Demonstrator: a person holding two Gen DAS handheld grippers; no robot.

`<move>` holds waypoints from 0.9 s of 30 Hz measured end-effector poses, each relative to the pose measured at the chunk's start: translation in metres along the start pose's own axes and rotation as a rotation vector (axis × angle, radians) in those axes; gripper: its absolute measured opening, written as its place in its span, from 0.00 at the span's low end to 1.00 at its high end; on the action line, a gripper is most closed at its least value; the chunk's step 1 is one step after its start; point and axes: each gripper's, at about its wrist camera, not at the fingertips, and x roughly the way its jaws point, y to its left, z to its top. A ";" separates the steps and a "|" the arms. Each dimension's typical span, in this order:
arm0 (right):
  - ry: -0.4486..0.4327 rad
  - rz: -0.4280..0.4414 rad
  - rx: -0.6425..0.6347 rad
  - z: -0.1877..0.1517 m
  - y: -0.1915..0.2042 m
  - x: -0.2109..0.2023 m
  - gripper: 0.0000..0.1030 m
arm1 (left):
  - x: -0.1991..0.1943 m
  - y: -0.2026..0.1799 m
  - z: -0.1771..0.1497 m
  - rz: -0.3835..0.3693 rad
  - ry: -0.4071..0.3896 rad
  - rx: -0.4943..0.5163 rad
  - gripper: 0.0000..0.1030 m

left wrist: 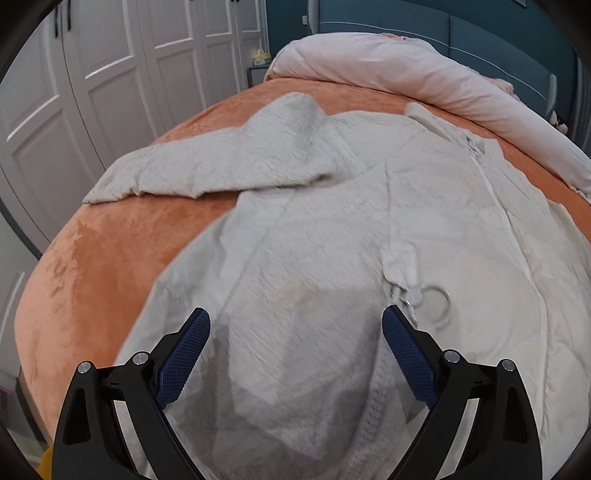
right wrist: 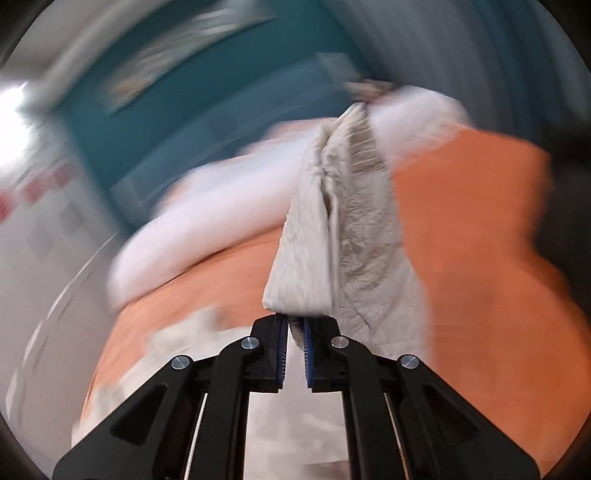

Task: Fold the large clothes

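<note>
A large cream zip-up jacket lies spread on an orange bedspread, one sleeve stretched out to the left. Its zipper pull with a metal ring shows near the right finger. My left gripper is open and empty, just above the jacket's lower part. My right gripper is shut on a cream sleeve of the jacket, which stands lifted in front of it over the bedspread. The right wrist view is blurred by motion.
A rolled pale pink duvet lies along the far side of the bed, also in the right wrist view. White wardrobe doors stand to the left. A teal padded headboard is behind.
</note>
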 end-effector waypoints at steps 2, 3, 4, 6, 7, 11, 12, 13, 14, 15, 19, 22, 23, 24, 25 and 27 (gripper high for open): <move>0.064 0.115 -0.115 -0.023 0.070 0.020 0.07 | 0.000 0.005 0.004 0.004 -0.002 -0.023 0.90; 0.120 0.181 -0.177 -0.046 0.109 0.035 0.07 | 0.000 0.006 0.005 0.005 -0.003 -0.029 0.90; 0.151 0.206 -0.209 -0.060 0.128 0.044 0.07 | 0.000 0.008 0.007 0.010 -0.007 -0.035 0.90; 0.284 0.246 -0.311 -0.112 0.176 0.074 0.09 | -0.002 0.011 0.010 0.012 -0.010 -0.039 0.90; 0.374 0.248 -0.370 -0.144 0.198 0.088 0.09 | -0.002 0.013 0.011 0.010 -0.011 -0.040 0.90; 0.457 0.268 -0.439 -0.204 0.221 0.079 0.41 | -0.003 0.018 0.013 -0.007 -0.007 -0.042 0.90; 0.441 0.275 -0.427 -0.205 0.218 0.074 0.53 | -0.002 0.020 0.014 -0.012 -0.010 -0.038 0.90; 0.419 0.279 -0.409 -0.204 0.212 0.062 0.54 | -0.002 0.020 0.014 -0.015 -0.012 -0.035 0.90; 0.408 0.275 -0.397 -0.197 0.203 0.055 0.54 | -0.001 0.020 0.014 -0.017 -0.012 -0.033 0.90; 0.401 0.260 -0.394 -0.193 0.195 0.047 0.54 | 0.000 0.020 0.015 -0.022 -0.010 -0.034 0.90; 0.364 0.168 -0.376 -0.176 0.167 0.035 0.55 | 0.001 0.019 0.019 -0.051 -0.006 -0.050 0.90; 0.342 0.085 -0.329 -0.174 0.125 0.018 0.55 | 0.001 0.013 0.028 -0.095 -0.004 -0.053 0.90; 0.329 0.044 -0.315 -0.173 0.110 0.016 0.55 | 0.002 0.008 0.033 -0.121 -0.001 -0.054 0.90; 0.317 0.008 -0.307 -0.173 0.098 0.013 0.55 | 0.004 0.004 0.038 -0.147 0.004 -0.057 0.90; 0.310 -0.015 -0.303 -0.174 0.090 0.012 0.55 | 0.007 -0.002 0.046 -0.190 0.016 -0.066 0.90; 0.309 -0.061 -0.276 -0.176 0.068 0.011 0.55 | 0.016 -0.011 0.059 -0.249 0.035 -0.093 0.90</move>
